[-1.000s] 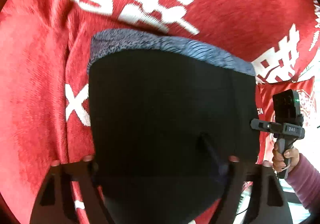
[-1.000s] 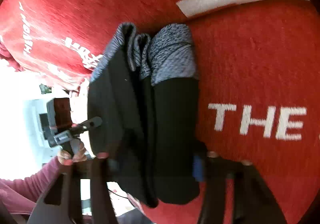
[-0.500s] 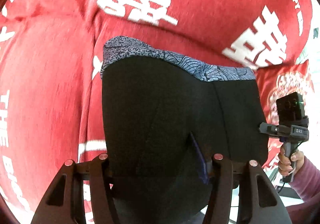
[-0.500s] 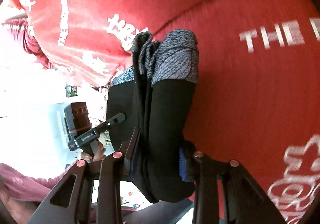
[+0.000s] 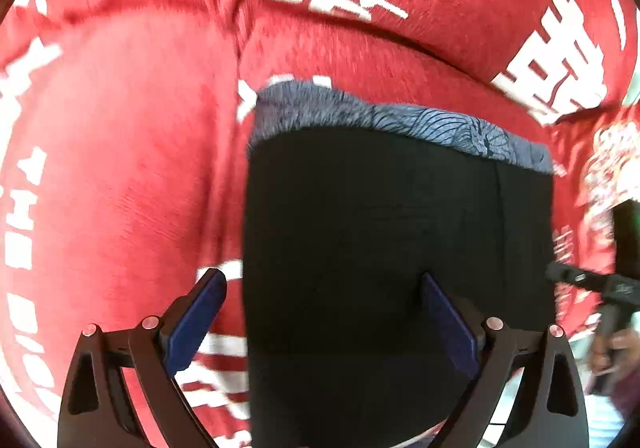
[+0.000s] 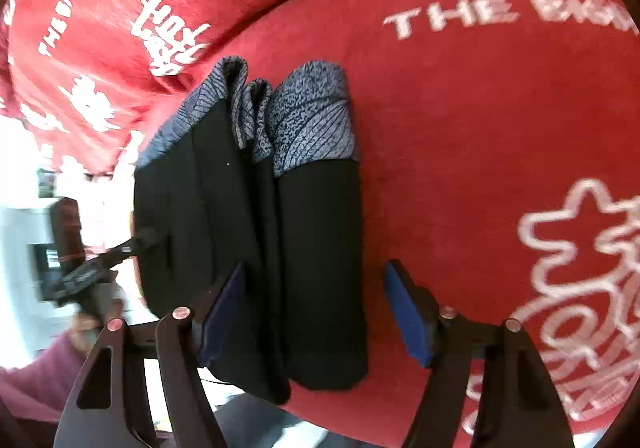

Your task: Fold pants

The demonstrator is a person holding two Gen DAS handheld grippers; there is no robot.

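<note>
The pants point(image 5: 380, 232) are black with a blue-grey patterned band at the far end. They lie folded into a compact stack on a red blanket point(image 5: 120, 168). In the right wrist view the stack point(image 6: 288, 232) shows several layers edge-on. My left gripper point(image 5: 320, 312) is open, its blue-padded fingers spread around the near edge of the pants without pinching. My right gripper point(image 6: 316, 304) is open too, its jaws either side of the stack's near end. Each gripper shows in the other's view, the right point(image 5: 612, 288) and the left point(image 6: 88, 268).
The red blanket point(image 6: 480, 128) with white lettering and characters covers a soft, bulging surface all around the pants. Its edge falls away near the person's hand, where a bright floor point(image 6: 24, 248) shows.
Both grippers opened and let go of the folded pants. The pants now rest on the blanket, and both cameras have drawn back slightly.
</note>
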